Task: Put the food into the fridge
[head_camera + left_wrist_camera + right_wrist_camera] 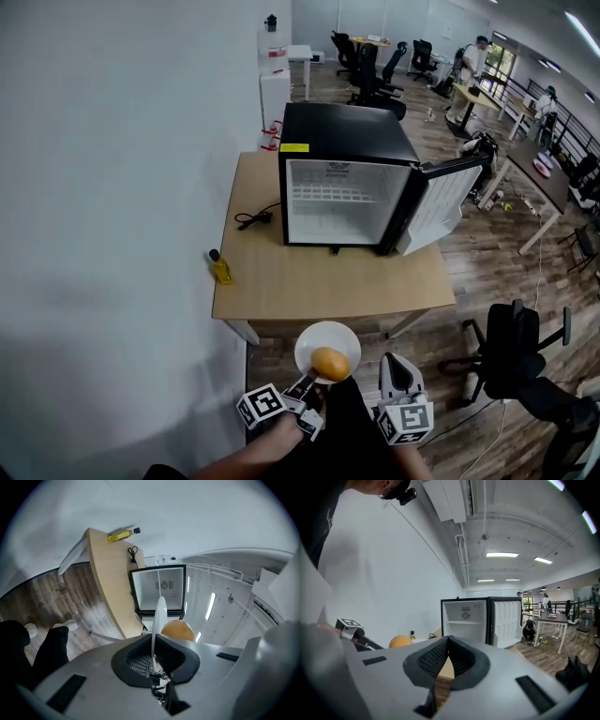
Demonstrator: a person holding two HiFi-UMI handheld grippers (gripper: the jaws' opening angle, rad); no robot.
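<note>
While my left claw (152, 660) is pinched nearly closed, its pads grip the near rim of a white plate (316, 338), seen edge-on between the jaws in the left gripper view. The plate is held out in front of me, roughly level, above the wood floor. On it sits the food (330, 364), one round orange piece on the part of the plate nearest the claw.

My right claw (446, 641) has its jaw tips together with nothing between them. It hangs just to the right of the plate, not touching it.

Ahead of the plate stands a light wooden table (328, 281) set against the white wall. The black mini fridge (342, 131) stands on the table toward its back. The fridge door (441, 202) is swung wide to the right, and the white interior shows a wire shelf near the top.

On the table's left edge, well apart from the fridge: a small yellow bottle (220, 268) with a dark cap. A coiled black cable (255, 218) lies just left of the fridge.

A black office chair (511, 356) stands on the floor to my right.
</note>
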